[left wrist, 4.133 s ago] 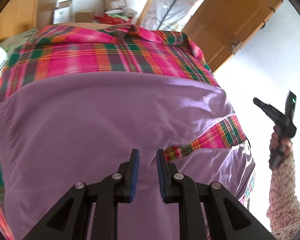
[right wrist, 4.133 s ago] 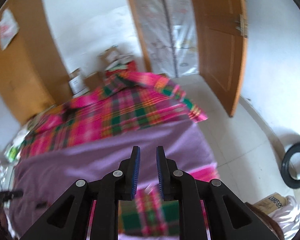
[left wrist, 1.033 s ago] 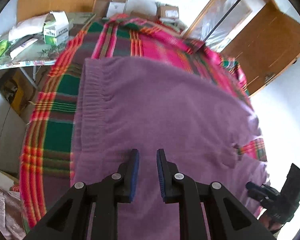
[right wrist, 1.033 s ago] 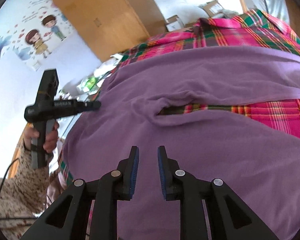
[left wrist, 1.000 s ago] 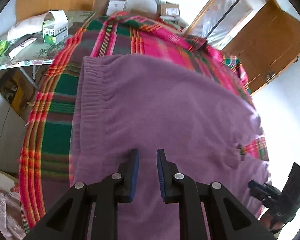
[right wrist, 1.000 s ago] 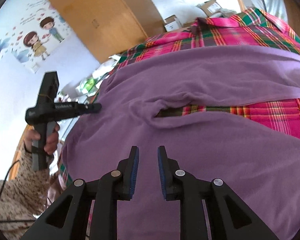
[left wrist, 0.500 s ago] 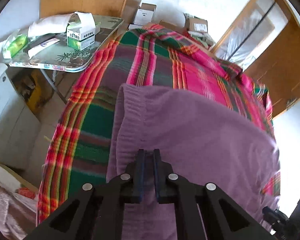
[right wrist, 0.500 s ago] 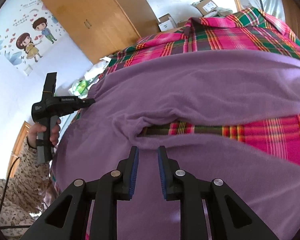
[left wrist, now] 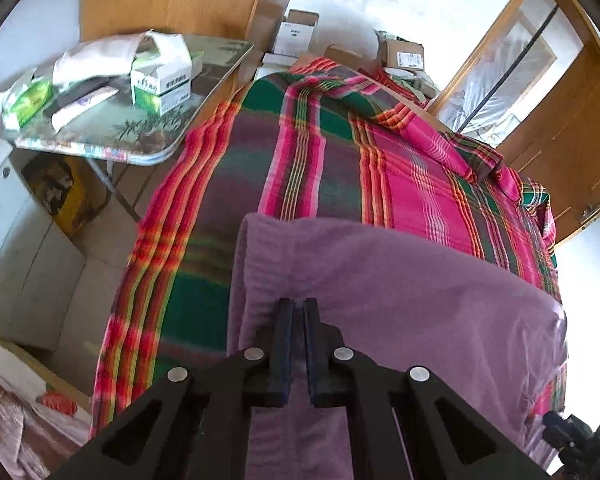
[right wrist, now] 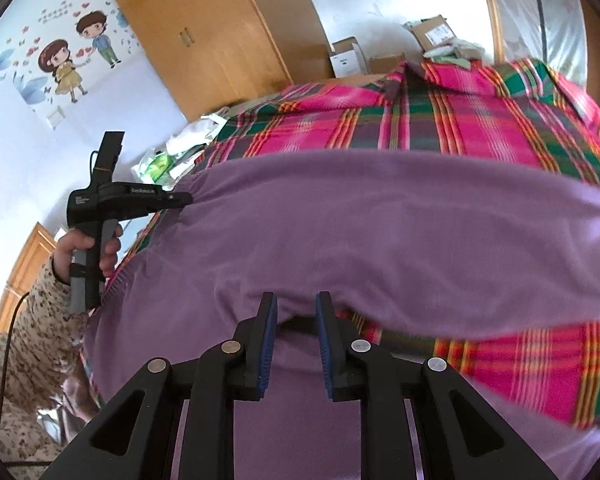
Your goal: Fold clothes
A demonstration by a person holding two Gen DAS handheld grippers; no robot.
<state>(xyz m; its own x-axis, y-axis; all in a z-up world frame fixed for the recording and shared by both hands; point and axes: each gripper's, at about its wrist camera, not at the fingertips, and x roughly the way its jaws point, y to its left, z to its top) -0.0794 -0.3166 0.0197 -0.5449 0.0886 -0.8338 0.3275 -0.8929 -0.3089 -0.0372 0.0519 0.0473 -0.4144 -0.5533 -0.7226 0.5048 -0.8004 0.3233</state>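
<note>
Purple sweater (right wrist: pixel 380 232) spread across a plaid blanket (left wrist: pixel 332 152) on the bed. At left, cluttered folding worktop (left wrist: pixel 112 128) beside the bed. Left claw (left wrist: pixel 296 312) pinched nearly closed on the sweater's ribbed hem (left wrist: pixel 252 280). Right claw (right wrist: pixel 296 312) parted wide over the sweater's fold, fingers (right wrist: pixel 266 320) near the fabric, gripping nothing.

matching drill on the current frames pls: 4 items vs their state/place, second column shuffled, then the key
1. left gripper
2. right gripper
3. purple garment
4. green-and-white box

A. on the side table beside the bed
B. jaws apart, at the garment's crotch
C. spread over the plaid blanket
D. jaws pinched on the garment's waistband

Pairs: 1-D, 2-B, 3-C, 4-A
</note>
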